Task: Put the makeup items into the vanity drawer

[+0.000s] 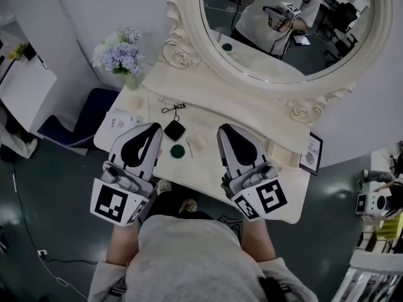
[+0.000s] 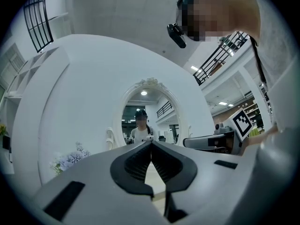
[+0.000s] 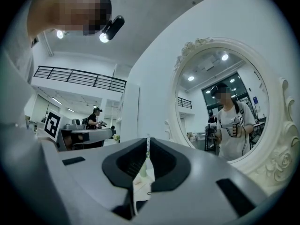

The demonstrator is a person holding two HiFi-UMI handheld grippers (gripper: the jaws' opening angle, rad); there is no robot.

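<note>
On the cream vanity top (image 1: 264, 137) lie a black square compact (image 1: 174, 129), a round green item (image 1: 177, 150), a thin stick (image 1: 189, 148), a pale round puff (image 1: 199, 141) and a black looped tool (image 1: 173, 109). My left gripper (image 1: 153, 126) hangs over the table's front left with its tip beside the compact, shut and empty (image 2: 151, 143). To the right of the puff is my right gripper (image 1: 225, 129), also shut with nothing in it (image 3: 148, 139). Both point at the oval mirror (image 1: 286, 24). No drawer shows.
A vase of pale blue flowers (image 1: 119, 55) stands at the table's back left, with a white packet (image 1: 123, 121) in front of it. A framed card (image 1: 310, 153) leans at the right end. A dark blue stool (image 1: 88, 115) is on the floor to the left.
</note>
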